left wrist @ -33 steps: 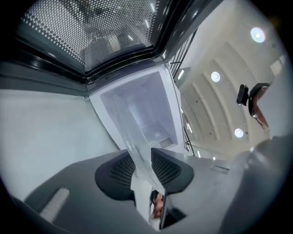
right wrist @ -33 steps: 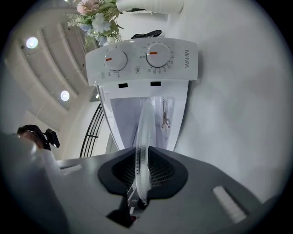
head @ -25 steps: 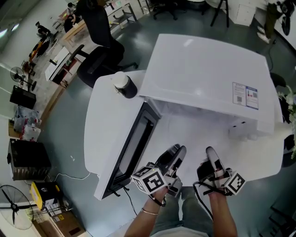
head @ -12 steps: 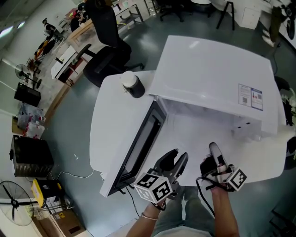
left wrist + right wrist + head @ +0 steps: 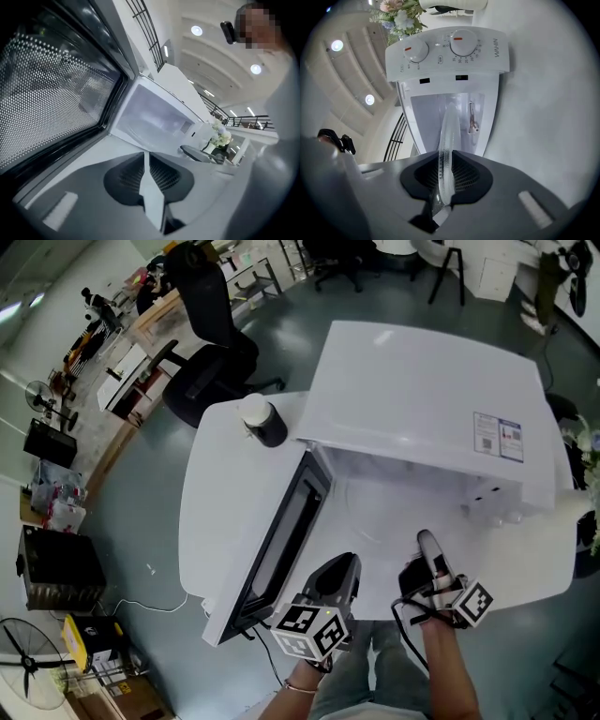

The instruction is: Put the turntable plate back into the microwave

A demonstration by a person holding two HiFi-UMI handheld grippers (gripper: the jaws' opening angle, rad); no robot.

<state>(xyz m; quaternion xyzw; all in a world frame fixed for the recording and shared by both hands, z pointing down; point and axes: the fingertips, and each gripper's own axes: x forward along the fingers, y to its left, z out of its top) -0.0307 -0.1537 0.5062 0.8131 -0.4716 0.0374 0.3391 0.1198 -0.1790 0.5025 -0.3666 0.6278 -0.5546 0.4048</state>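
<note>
The white microwave [image 5: 422,399] stands on a white table with its door [image 5: 281,540] swung open to the left. A clear glass turntable plate [image 5: 380,507] hovers in front of the open cavity. My right gripper [image 5: 427,545] is shut on its near rim. In the right gripper view the plate [image 5: 449,136] runs edge-on between the pads [image 5: 464,176] toward the cavity. My left gripper [image 5: 345,568] sits beside the door's inner face. Its jaws have just been closing and now stand shut [image 5: 149,157] with nothing between them.
A black cylinder with a white cap [image 5: 261,420] stands at the table's back left corner. The table's left edge [image 5: 192,521] drops to the floor, and an office chair [image 5: 211,324] is beyond. The control panel's two knobs [image 5: 463,43] and flowers [image 5: 398,16] show in the right gripper view.
The left gripper's jaws, spread wide before, have closed, and the gripper has rolled and drawn back toward me. The right gripper and the plate have stayed put.
</note>
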